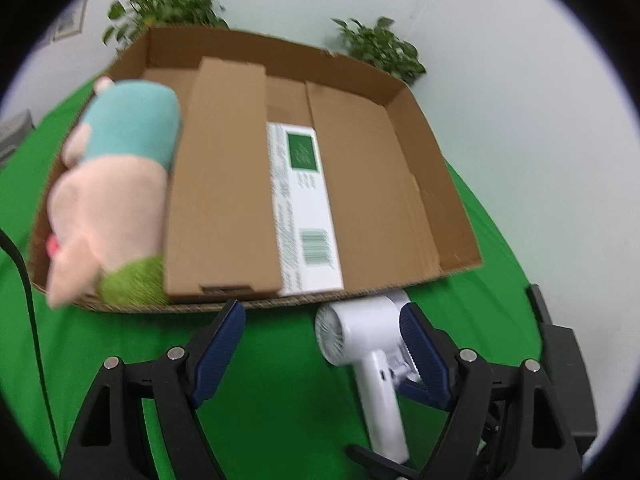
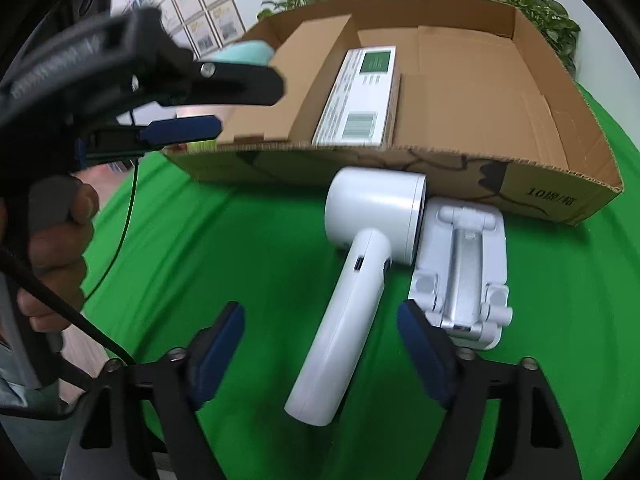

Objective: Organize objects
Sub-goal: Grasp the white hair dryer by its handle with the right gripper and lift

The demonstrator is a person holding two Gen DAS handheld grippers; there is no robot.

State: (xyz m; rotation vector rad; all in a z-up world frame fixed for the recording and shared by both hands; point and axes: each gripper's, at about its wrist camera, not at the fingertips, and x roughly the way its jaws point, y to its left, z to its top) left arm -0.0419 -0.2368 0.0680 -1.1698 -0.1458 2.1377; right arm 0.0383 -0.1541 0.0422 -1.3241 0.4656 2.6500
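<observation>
A white handheld device (image 2: 372, 208) with a round head lies on the green cloth (image 2: 200, 240), against the front wall of an open cardboard box (image 2: 360, 164). My right gripper (image 2: 320, 316) is open, its pads either side of the device's handle without touching it. A white folding stand (image 2: 460, 272) lies right of the handle. My left gripper (image 1: 322, 320) is open and holds nothing; it hovers near the box's front edge, the device (image 1: 360, 332) beside its right finger. In the box (image 1: 432, 160) lie a plush toy (image 1: 116, 184), a brown carton (image 1: 228, 184) and a white-labelled box (image 1: 304, 216).
A hand (image 2: 60, 220) holds the left gripper (image 2: 248, 108) at the upper left of the right wrist view, with a black cable trailing below it. Potted plants (image 1: 164, 4) stand behind the box by the white wall. The box's right half shows bare cardboard.
</observation>
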